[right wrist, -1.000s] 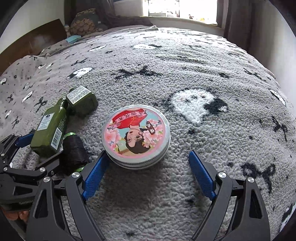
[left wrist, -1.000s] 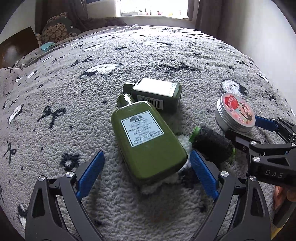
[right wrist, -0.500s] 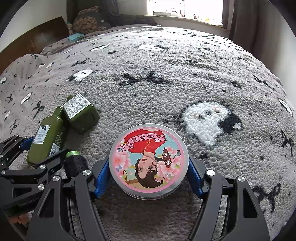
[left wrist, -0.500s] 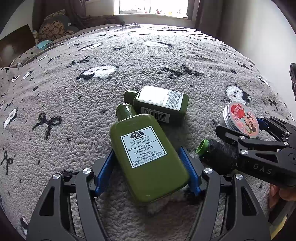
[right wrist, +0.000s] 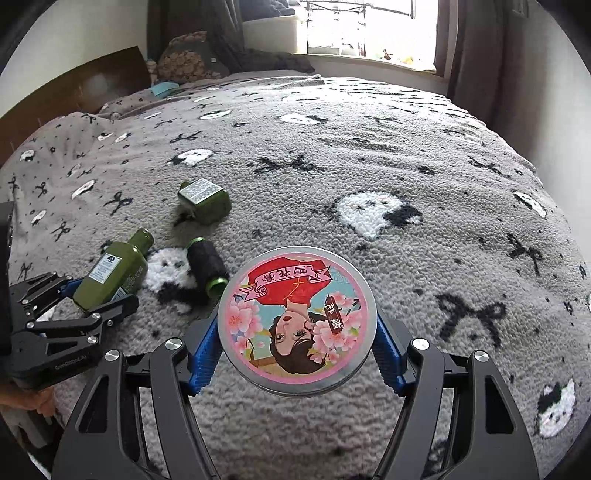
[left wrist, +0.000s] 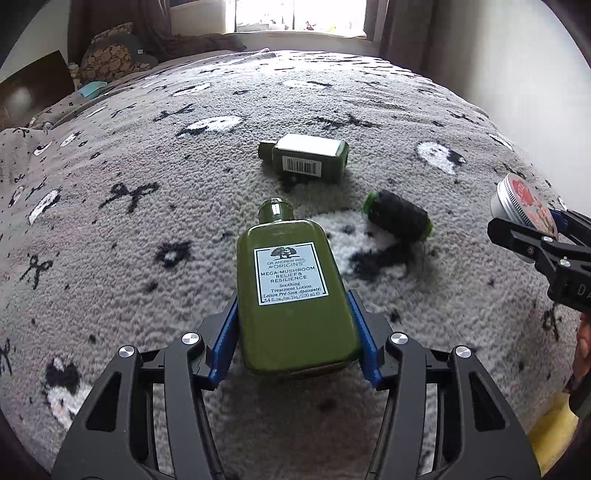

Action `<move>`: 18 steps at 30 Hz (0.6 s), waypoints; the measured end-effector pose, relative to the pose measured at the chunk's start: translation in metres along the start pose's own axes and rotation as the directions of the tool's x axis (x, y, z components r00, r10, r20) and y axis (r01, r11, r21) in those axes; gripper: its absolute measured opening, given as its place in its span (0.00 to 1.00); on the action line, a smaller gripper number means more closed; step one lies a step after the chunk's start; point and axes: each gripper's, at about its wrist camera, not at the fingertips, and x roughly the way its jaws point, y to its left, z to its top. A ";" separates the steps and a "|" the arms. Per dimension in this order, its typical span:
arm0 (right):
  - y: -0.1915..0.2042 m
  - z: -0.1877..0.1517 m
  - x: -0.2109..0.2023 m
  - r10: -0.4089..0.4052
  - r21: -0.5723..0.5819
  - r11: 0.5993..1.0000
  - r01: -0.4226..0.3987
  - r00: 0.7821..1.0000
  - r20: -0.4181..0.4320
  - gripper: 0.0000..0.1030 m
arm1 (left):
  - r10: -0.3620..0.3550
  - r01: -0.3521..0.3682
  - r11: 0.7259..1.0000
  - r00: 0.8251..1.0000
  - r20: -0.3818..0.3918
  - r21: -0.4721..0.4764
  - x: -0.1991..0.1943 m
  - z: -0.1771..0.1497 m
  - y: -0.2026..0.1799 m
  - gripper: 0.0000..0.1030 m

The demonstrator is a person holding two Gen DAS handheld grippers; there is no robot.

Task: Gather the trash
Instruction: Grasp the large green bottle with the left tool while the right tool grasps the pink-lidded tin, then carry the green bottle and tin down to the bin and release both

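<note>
A large green lotion bottle [left wrist: 291, 288] with a white label sits between the blue pads of my left gripper [left wrist: 293, 336]; the jaws are closing and the pads press its sides. It hangs just above the grey blanket [left wrist: 147, 295]. My right gripper [right wrist: 297, 354] is shut on a round silver tin [right wrist: 295, 314] with a pink pictured lid, also raised off the blanket. In the right wrist view the left gripper [right wrist: 96, 291] and its bottle [right wrist: 114, 271] are at the left. A smaller green bottle [left wrist: 308, 158] and a black thread spool [left wrist: 397, 221] lie farther back.
The fuzzy grey blanket with black bows and white patches covers a bed. A patterned pillow [right wrist: 184, 61] and a dark headboard [right wrist: 74, 92] stand at the far left, a window [right wrist: 369, 26] behind, a pale wall [left wrist: 517, 74] on the right. A hand [left wrist: 583, 350] shows at the right edge.
Both grippers closed from wide open, the left onto the large bottle and the right onto the tin, then drew back and up with them. The spool and small bottle stayed on the blanket.
</note>
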 end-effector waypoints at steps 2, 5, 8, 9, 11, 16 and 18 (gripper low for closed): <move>0.004 -0.011 -0.017 -0.001 -0.009 1.000 0.001 1.000 0.014 0.69 | -0.007 0.007 1.000 1.000 0.005 0.003 -0.011 -0.013 -0.003 0.50; 0.010 -0.028 -0.039 0.001 -0.022 1.000 -0.001 1.000 0.027 0.69 | -0.022 0.021 1.000 0.999 0.026 0.009 -0.033 -0.035 -0.009 0.50; 0.018 -0.047 -0.060 0.003 -0.041 0.999 -0.002 0.999 0.034 0.69 | -0.028 0.027 0.999 0.998 0.053 0.026 -0.056 -0.054 -0.015 0.49; 0.020 -0.055 -0.068 0.008 -0.045 0.999 -0.006 0.999 0.038 0.69 | -0.032 0.030 0.999 0.998 0.063 0.033 -0.064 -0.061 -0.017 0.48; 0.024 -0.068 -0.079 0.016 -0.049 0.999 -0.014 0.999 0.043 0.69 | -0.041 0.037 0.998 0.996 0.080 0.046 -0.079 -0.074 -0.021 0.48; 0.036 -0.106 -0.106 0.027 -0.069 0.997 -0.024 0.999 0.047 0.69 | -0.078 0.070 0.995 0.992 0.102 0.076 -0.109 -0.107 -0.031 0.48; 0.039 -0.118 -0.114 0.031 -0.072 0.997 -0.027 0.998 0.046 0.69 | -0.092 0.084 0.993 0.990 0.110 0.079 -0.120 -0.121 -0.035 0.48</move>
